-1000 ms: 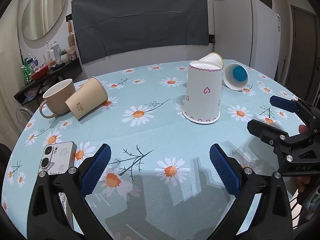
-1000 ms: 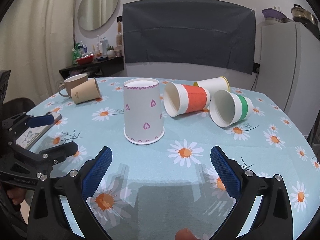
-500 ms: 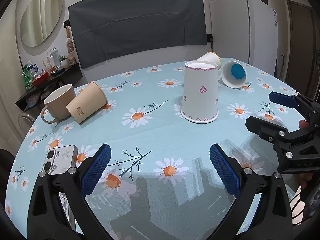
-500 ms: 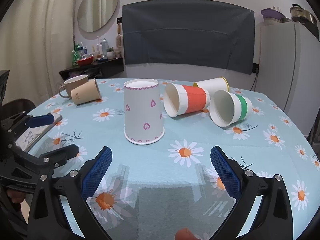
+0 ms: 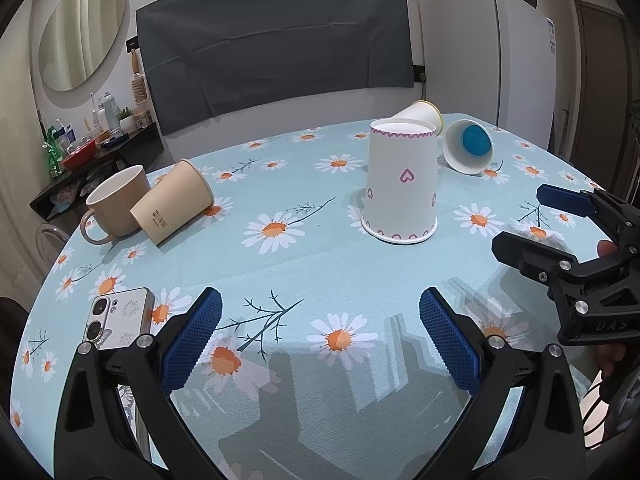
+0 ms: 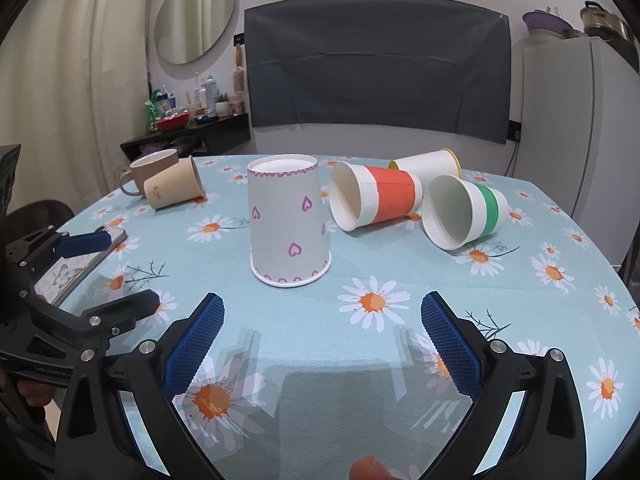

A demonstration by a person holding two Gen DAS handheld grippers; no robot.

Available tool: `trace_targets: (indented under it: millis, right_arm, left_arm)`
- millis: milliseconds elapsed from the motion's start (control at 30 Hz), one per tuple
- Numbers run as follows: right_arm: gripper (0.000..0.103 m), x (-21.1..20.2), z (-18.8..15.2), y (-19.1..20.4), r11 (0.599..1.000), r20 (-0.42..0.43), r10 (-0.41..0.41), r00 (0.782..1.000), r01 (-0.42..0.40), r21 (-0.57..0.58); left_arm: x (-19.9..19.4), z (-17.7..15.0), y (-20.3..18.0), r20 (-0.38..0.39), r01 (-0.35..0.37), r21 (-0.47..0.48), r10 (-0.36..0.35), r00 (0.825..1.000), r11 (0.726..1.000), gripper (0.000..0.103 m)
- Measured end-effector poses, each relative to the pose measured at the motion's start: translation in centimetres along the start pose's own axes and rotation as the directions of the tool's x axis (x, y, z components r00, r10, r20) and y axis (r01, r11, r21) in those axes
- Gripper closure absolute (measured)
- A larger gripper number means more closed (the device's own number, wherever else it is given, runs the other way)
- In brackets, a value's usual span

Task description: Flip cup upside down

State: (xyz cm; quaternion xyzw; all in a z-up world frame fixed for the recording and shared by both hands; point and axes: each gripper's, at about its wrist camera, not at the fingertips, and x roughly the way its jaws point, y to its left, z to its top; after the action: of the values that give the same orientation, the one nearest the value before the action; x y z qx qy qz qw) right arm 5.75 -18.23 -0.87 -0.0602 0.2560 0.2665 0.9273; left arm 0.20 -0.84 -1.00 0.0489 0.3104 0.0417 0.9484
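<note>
A white paper cup with pink hearts point(image 5: 401, 188) stands upside down, rim on the daisy tablecloth, near the table's middle; it also shows in the right wrist view point(image 6: 289, 222). My left gripper point(image 5: 318, 338) is open and empty, held back from the cup near the table's front edge. My right gripper point(image 6: 322, 340) is open and empty, also in front of the cup. Each gripper shows in the other's view, the right one point(image 5: 560, 232) at the right and the left one point(image 6: 92, 276) at the left.
A red-banded cup point(image 6: 376, 200), a green-banded cup point(image 6: 464, 212) and a yellow-rimmed cup point(image 6: 428, 164) lie on their sides behind the heart cup. A tan paper cup point(image 5: 172, 204) lies against a beige mug point(image 5: 116, 204) at the left. A phone point(image 5: 116, 320) lies near the front left edge.
Both grippers have drawn back slightly from the heart cup and stay open. The cup has not moved.
</note>
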Motion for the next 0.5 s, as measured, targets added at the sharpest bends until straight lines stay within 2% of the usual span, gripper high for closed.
trace_targets:
  millis: [500]
  right_arm:
    - [0.008,0.05,-0.01,-0.03,1.000,-0.001,0.002,1.000,-0.002,-0.003]
  left_arm:
    - [0.04,-0.03,-0.05,-0.007,0.007,0.007,-0.007,1.000,1.000,0.006]
